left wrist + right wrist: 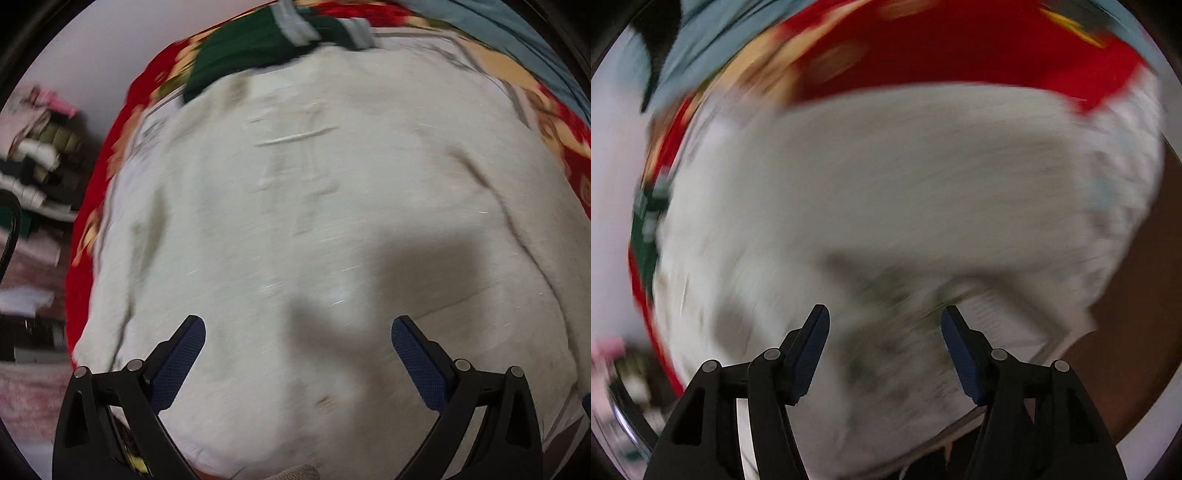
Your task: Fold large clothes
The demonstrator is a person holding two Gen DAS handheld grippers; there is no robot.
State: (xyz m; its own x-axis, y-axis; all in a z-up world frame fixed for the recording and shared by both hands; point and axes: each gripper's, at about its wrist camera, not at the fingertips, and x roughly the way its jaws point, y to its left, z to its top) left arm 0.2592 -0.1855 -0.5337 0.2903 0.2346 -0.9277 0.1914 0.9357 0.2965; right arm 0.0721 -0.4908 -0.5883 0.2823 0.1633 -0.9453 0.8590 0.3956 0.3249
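Observation:
A large off-white garment (pixel 314 206) lies spread flat over a red patterned blanket (pixel 110 147). My left gripper (pixel 297 328) is open and empty, hovering above the garment's near part; its shadow falls on the cloth. In the right wrist view the same garment (pixel 886 184) fills the frame, blurred by motion. My right gripper (pixel 884 317) is open and empty just above it, near a ribbed edge (pixel 997 325) at the lower right.
A dark green garment with grey stripes (pixel 266 40) lies at the white garment's far edge. A grey-blue cloth (pixel 517 40) lies at the far right. A stack of folded clothes (pixel 40 155) stands at left. A brown surface (pixel 1126 332) shows at the bed's right edge.

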